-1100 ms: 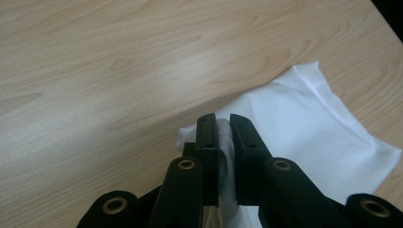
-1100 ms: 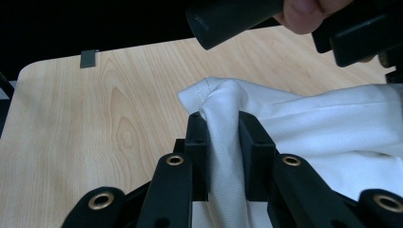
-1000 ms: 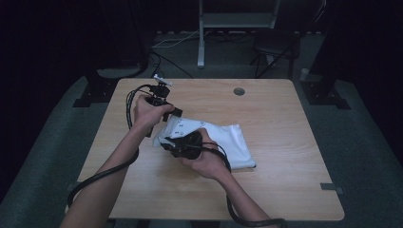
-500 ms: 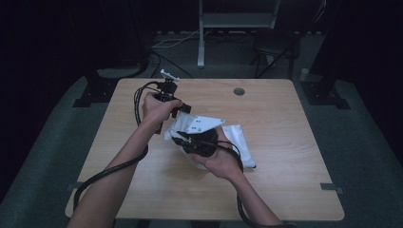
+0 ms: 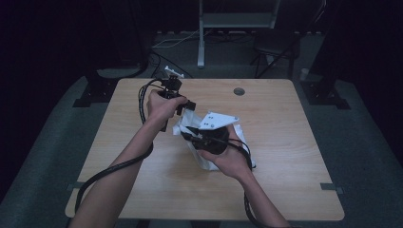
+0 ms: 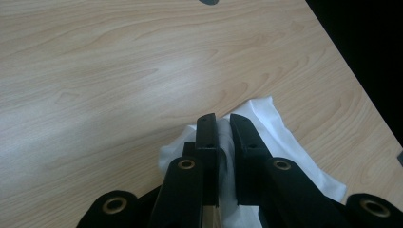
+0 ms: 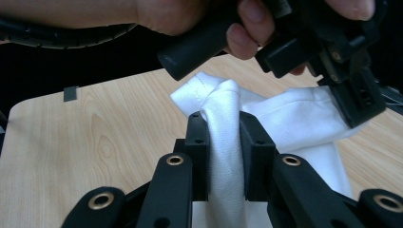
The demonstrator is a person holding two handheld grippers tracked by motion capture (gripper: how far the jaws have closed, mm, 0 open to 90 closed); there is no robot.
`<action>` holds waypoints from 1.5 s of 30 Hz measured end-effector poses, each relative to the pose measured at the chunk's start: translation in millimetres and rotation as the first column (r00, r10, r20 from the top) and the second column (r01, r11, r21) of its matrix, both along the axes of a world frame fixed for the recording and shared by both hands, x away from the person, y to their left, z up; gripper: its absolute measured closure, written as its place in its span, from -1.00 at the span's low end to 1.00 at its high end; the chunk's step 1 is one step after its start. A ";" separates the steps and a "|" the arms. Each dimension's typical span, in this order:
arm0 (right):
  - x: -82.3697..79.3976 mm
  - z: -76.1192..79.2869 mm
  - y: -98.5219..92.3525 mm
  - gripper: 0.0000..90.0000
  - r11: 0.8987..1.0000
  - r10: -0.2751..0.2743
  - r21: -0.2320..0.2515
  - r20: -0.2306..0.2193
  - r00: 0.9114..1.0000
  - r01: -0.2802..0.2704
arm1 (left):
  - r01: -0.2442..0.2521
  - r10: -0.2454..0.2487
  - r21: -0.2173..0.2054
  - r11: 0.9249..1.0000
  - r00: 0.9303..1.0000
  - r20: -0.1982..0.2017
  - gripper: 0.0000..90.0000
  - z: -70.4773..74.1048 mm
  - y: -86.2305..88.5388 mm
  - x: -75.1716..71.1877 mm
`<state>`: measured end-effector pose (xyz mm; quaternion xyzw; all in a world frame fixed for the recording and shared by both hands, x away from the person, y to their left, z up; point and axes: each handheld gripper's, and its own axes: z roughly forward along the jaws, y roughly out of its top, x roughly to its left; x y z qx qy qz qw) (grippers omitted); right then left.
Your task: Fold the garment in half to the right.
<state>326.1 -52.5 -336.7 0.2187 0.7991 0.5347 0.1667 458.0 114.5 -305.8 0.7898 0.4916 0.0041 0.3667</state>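
Observation:
A white cloth (image 5: 212, 161) is bunched up and partly raised off the wooden table (image 5: 294, 142). My left gripper (image 5: 186, 110) holds its upper left edge, and in the left gripper view the jaws (image 6: 223, 126) are shut on a fold of the cloth (image 6: 280, 137). My right gripper (image 5: 187, 133), with its grey plate on top, sits just below and right of the left one. In the right gripper view its jaws (image 7: 223, 126) pinch a rolled fold of the cloth (image 7: 223, 142), with the left gripper (image 7: 354, 97) close at the upper right.
A round cable hole (image 5: 238, 91) lies at the table's far side. A black cable (image 5: 114, 166) trails from the left gripper along the forearm. Small grey tape marks (image 5: 328, 186) sit at the table edges. A stand and cables are on the dark floor behind.
Both hands have risen and moved away from the person. The cloth, lying flatter a second ago, is now gathered and lifted between the two grippers.

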 end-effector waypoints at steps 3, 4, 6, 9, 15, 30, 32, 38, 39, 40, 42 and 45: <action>-0.6 0.2 -5.8 0.70 1.000 -0.013 0.002 0.000 1.000 0.013 | -0.005 0.005 -0.013 1.000 1.000 0.004 0.84 -0.2 -5.4 -0.2; -0.8 0.4 -7.9 0.70 1.000 -0.018 0.004 -0.002 1.000 0.018 | -0.002 0.002 -0.005 1.000 1.000 0.004 0.84 0.3 -6.5 -0.3; -1.2 0.6 -12.2 0.70 1.000 -0.024 0.008 0.000 1.000 0.024 | 0.000 0.000 -0.004 1.000 1.000 0.006 0.84 1.0 -9.8 -0.2; -1.8 0.4 -18.2 0.70 0.999 -0.036 0.017 -0.002 0.999 0.036 | 0.002 -0.002 -0.008 1.000 1.000 0.010 0.84 1.3 -15.0 0.1; -4.0 -1.4 -28.4 0.70 0.997 -0.063 0.031 -0.007 0.998 0.064 | -0.005 0.006 -0.019 1.000 1.000 0.024 0.84 -2.2 -22.9 -0.6; -6.7 -4.8 -58.2 0.70 0.988 -0.133 0.079 -0.019 0.991 0.134 | -0.030 0.036 -0.113 0.993 0.998 0.052 0.84 -8.2 -41.4 -0.7; -6.8 -5.6 -61.7 0.70 0.987 -0.139 0.081 -0.019 0.990 0.140 | -0.030 0.037 -0.119 0.992 0.998 0.056 0.84 -8.6 -43.2 -0.9; -9.0 -7.4 -70.9 0.70 0.982 -0.157 0.100 -0.026 0.987 0.159 | -0.017 0.028 -0.143 0.990 0.997 0.074 0.84 -9.8 -49.9 -2.5; -9.5 -7.6 -72.2 0.70 0.981 -0.161 0.102 -0.027 0.987 0.163 | -0.016 0.027 -0.144 0.989 0.997 0.074 0.84 -9.9 -51.4 -2.9; -10.0 -7.9 -73.2 0.70 0.981 -0.164 0.105 -0.028 0.986 0.166 | -0.014 0.026 -0.147 0.989 0.997 0.077 0.84 -10.3 -52.5 -3.2; -10.7 -9.1 -75.2 0.70 0.980 -0.169 0.106 -0.028 0.985 0.171 | -0.008 0.020 -0.139 0.990 0.996 0.082 0.84 -10.9 -54.6 -3.6; -11.4 -11.6 -78.3 0.70 0.978 -0.175 0.105 -0.033 0.984 0.178 | -0.004 0.015 -0.133 0.991 0.996 0.084 0.84 -12.4 -57.4 -4.1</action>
